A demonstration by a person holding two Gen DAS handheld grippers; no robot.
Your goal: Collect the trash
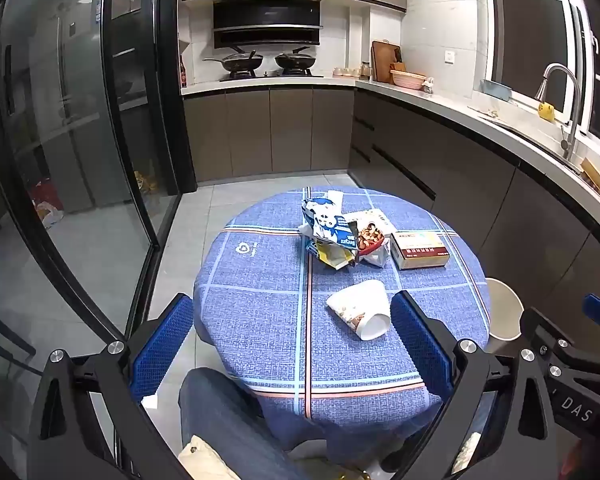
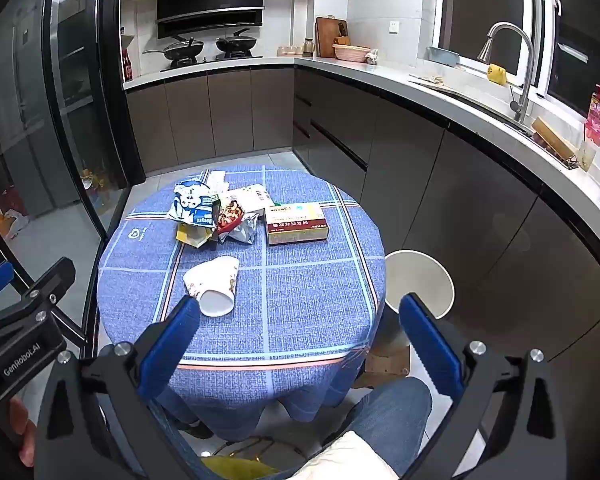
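Here, both hand-held grippers, left (image 1: pixel 292 344) and right (image 2: pixel 300 336), hover spread apart, empty. A paper cup (image 1: pixel 360 309) lies tipped on the surface (image 1: pixel 260 300) nearby; light, crushable, probably best pinched gently across its rim.

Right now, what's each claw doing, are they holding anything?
Left claw: open, holding nothing.
Right claw: open, holding nothing.

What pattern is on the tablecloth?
The tablecloth is blue with a pale-blue grid of lines and a salmon stripe near the edge; the right wrist view shows it best.
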